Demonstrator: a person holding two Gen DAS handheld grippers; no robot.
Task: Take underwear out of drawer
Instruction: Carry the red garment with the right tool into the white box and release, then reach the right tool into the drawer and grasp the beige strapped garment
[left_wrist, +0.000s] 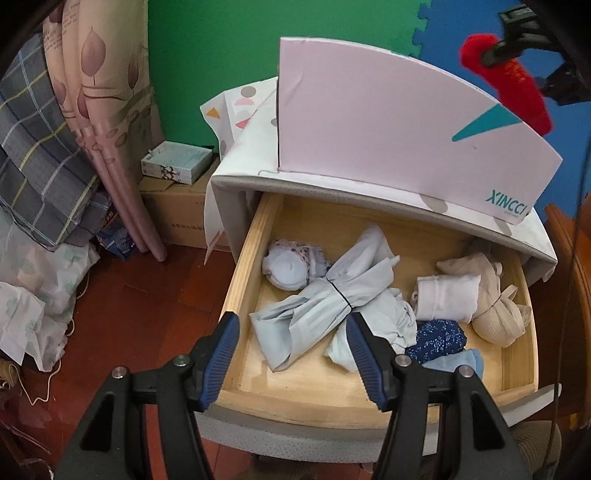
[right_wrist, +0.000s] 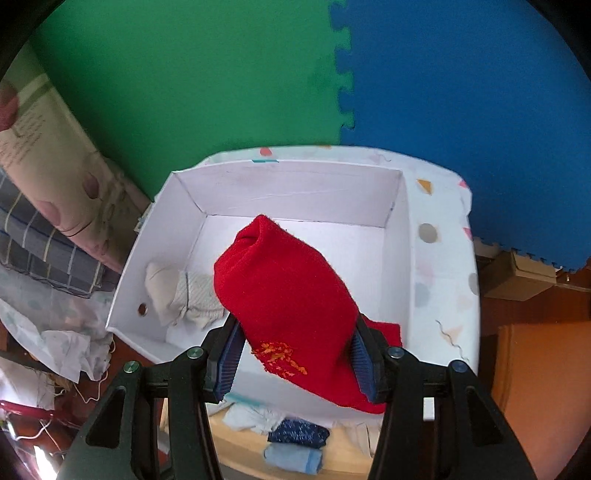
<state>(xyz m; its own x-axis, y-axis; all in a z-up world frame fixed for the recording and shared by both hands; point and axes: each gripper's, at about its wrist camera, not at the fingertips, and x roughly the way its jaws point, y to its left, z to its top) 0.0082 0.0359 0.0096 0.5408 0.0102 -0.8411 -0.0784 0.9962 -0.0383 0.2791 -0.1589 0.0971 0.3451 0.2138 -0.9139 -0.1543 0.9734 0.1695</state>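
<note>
**Red garment held above the white box, drawer open below**

The open pale wooden drawer of the small cloth-covered cabinet is the landmark here. On the cabinet top, directly behind and above the drawer, stands an open white cardboard box with a teal mark on its outer side.

The right gripper is above that box, its two blue-padded fingers pressed against the sides of a folded red knitted garment with orange embroidery. The garment hangs clear of the drawer, over the box's open top; in the left wrist view it shows as a red strip high above the drawer's far right corner. Inside the box, against its left wall, lies a beige and cream bundle of cloth.

The left gripper hovers over the drawer's near edge with its fingers set moderately apart and nothing between them.

In the drawer there remain a crumpled pale blue garment tied round its middle in the centre, a rolled pale ball with a floral edge towards the far left corner, a folded white piece and a tied beige bundle on the right side, and a dark blue speckled roll with a light blue roll near the front edge.
</note>
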